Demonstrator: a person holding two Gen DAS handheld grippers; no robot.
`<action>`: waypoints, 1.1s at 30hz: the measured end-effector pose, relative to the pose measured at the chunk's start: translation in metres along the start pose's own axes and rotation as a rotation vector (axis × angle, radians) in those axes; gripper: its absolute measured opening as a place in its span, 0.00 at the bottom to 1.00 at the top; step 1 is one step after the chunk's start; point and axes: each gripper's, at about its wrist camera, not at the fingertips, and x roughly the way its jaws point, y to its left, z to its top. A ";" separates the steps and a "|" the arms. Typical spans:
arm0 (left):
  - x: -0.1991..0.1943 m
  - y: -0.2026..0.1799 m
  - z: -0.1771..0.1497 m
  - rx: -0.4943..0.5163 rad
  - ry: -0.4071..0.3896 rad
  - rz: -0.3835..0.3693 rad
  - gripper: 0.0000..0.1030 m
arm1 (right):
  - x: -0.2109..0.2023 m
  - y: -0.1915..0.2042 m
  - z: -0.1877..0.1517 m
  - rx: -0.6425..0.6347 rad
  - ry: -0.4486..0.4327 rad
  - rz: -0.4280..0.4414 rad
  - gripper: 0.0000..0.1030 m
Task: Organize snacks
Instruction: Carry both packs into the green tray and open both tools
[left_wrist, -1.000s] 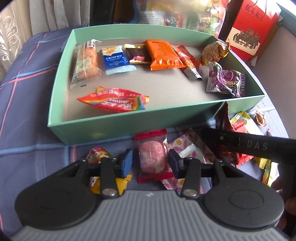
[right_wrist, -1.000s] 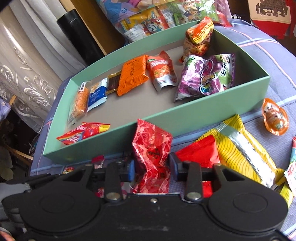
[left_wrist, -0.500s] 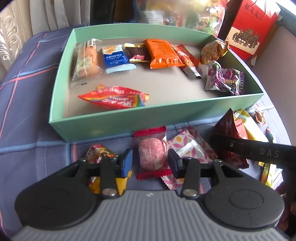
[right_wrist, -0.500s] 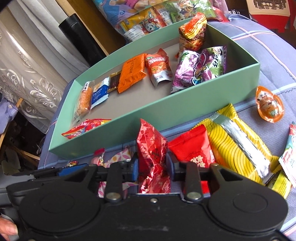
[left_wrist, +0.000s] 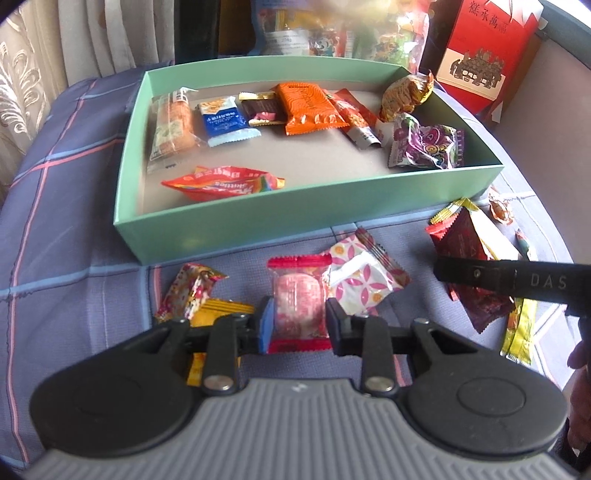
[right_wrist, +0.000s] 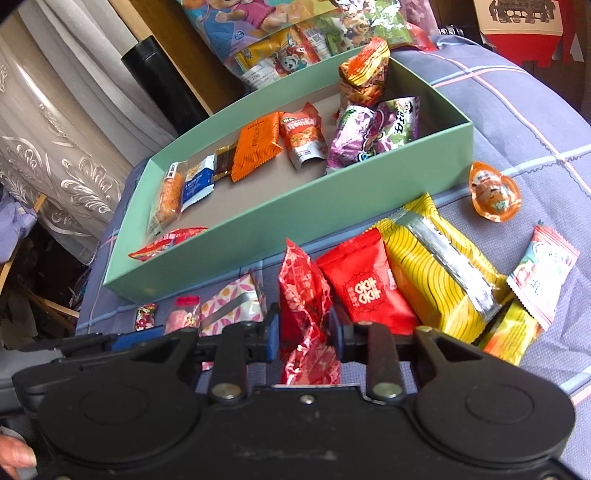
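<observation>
Both claws are closing on snacks lying on the checked blue cloth before the shallow green cardboard box (left_wrist: 236, 225): the left claw (left_wrist: 298, 322) pinching a clear pink-sweet packet (left_wrist: 297, 295), the right claw (right_wrist: 303, 332) a crinkled red foil packet (right_wrist: 306, 295), each likely needing lifting over the box's near wall next.

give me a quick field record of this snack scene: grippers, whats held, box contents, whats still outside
left gripper: jaws closing on the pink candy packet
right gripper: jaws closing on the crinkled red foil packet
green box: open, on the plaid cloth
inside box: orange wafer pack, blue biscuit pack, purple bag, skittles bag, others
outside box: yellow striped pack, red pouch, floral packet, orange jelly cup
</observation>
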 end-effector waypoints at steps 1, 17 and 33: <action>-0.003 -0.001 0.000 0.001 -0.004 -0.004 0.28 | -0.003 0.000 0.000 0.003 -0.005 0.006 0.26; -0.043 -0.027 0.100 0.075 -0.197 -0.027 0.28 | -0.055 0.008 0.087 0.023 -0.194 0.080 0.26; 0.028 -0.027 0.141 0.063 -0.103 0.001 0.29 | 0.013 0.014 0.145 -0.004 -0.118 0.041 0.28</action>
